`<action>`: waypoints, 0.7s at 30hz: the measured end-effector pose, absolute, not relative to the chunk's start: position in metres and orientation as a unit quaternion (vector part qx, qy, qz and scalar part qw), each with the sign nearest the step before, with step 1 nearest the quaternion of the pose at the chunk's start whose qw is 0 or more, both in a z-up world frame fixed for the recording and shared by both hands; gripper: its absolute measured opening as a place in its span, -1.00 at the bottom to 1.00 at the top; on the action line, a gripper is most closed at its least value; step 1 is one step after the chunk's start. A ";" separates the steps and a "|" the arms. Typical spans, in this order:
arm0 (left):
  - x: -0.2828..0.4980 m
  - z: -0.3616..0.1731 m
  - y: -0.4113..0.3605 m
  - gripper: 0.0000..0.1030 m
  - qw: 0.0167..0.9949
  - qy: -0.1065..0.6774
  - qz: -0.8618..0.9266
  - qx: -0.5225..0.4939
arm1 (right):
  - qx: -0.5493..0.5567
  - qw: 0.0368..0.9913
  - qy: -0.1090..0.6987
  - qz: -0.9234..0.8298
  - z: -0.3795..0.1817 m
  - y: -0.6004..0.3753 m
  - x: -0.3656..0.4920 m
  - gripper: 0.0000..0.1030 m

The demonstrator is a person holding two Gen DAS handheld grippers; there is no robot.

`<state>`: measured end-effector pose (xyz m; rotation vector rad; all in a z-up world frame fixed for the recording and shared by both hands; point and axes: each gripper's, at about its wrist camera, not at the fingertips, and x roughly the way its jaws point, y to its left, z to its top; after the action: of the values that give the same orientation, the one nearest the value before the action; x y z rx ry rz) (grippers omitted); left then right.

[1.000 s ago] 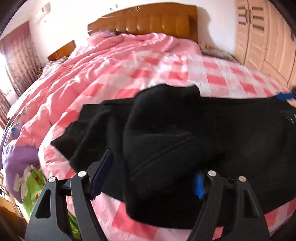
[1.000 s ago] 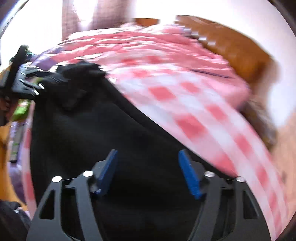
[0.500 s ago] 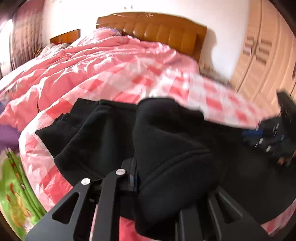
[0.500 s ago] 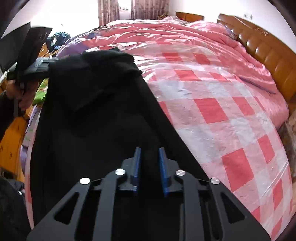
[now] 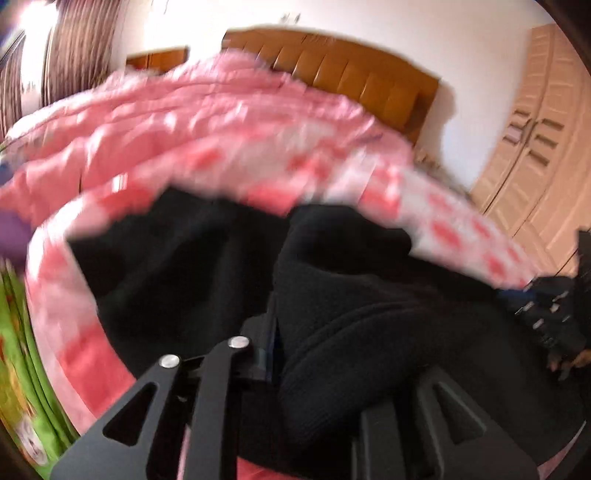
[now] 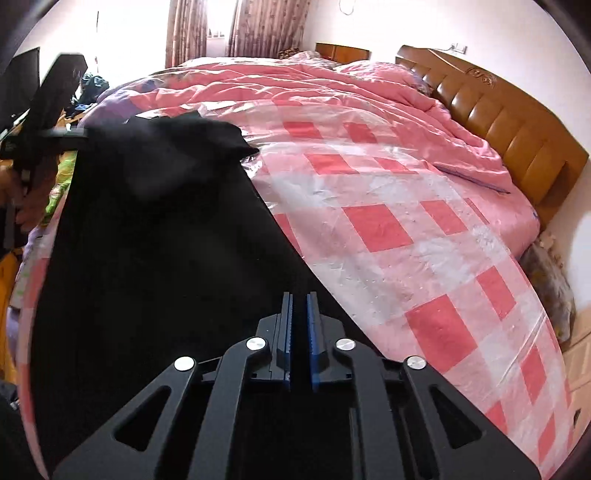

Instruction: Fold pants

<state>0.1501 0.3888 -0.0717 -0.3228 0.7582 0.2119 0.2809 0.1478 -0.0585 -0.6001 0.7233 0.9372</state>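
Note:
Black pants lie stretched along the near edge of the bed. My right gripper is shut on one end of the pants. My left gripper is shut on the bunched other end of the pants; the cloth hides its right finger. The left gripper shows at the far left of the right wrist view, holding the cloth up. The right gripper shows at the right edge of the left wrist view. The left wrist view is blurred by motion.
The bed is covered by a pink checked sheet with a rumpled pink quilt behind it. A wooden headboard stands at the back. A wardrobe is to the right. Curtains hang at the window.
Both grippers closed on the pants ends from open. The left end of the pants has been lifted and the cloth drawn taut between the two grippers.

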 end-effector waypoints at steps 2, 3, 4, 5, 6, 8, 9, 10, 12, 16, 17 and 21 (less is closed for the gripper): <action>0.138 -0.075 0.392 0.06 0.915 0.351 0.097 -0.173 | -0.264 0.788 0.347 0.434 -0.054 0.148 0.283 -0.49; 0.131 -0.071 0.394 0.40 0.918 0.338 0.087 -0.186 | -0.261 0.787 0.349 0.437 -0.053 0.147 0.282 -0.27; 0.126 -0.068 0.396 0.64 0.920 0.329 0.091 -0.191 | -0.261 0.788 0.348 0.436 -0.053 0.145 0.281 -0.14; 0.120 -0.064 0.397 0.68 0.922 0.320 0.102 -0.190 | -0.259 0.790 0.347 0.435 -0.054 0.144 0.279 0.03; 0.116 -0.062 0.398 0.69 0.924 0.317 0.107 -0.188 | -0.250 0.793 0.348 0.434 -0.052 0.141 0.279 0.07; 0.108 -0.055 0.396 0.69 0.925 0.318 0.112 -0.173 | -0.226 0.801 0.348 0.432 -0.046 0.136 0.276 0.07; 0.103 -0.051 0.392 0.70 0.927 0.318 0.121 -0.157 | -0.211 0.805 0.350 0.430 -0.042 0.133 0.274 0.07; 0.100 -0.050 0.388 0.72 0.929 0.318 0.127 -0.140 | -0.203 0.807 0.352 0.429 -0.039 0.133 0.271 0.07; 0.098 -0.044 0.382 0.80 0.933 0.322 0.129 -0.100 | -0.191 0.807 0.348 0.437 -0.032 0.134 0.262 0.07; 0.107 -0.041 0.424 0.85 0.922 0.328 0.124 -0.162 | -0.202 0.808 0.335 0.441 -0.029 0.145 0.246 0.08; 0.109 -0.043 0.443 0.85 0.916 0.321 0.120 -0.206 | -0.205 0.807 0.334 0.443 -0.030 0.147 0.243 0.08; 0.140 -0.047 0.488 0.85 0.895 0.340 0.137 -0.253 | -0.204 0.802 0.347 0.442 -0.045 0.152 0.240 0.08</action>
<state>0.1398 0.4877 -0.0473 -0.5236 0.7048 0.2832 0.2403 0.1521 -0.0452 -0.4383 0.7431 0.9482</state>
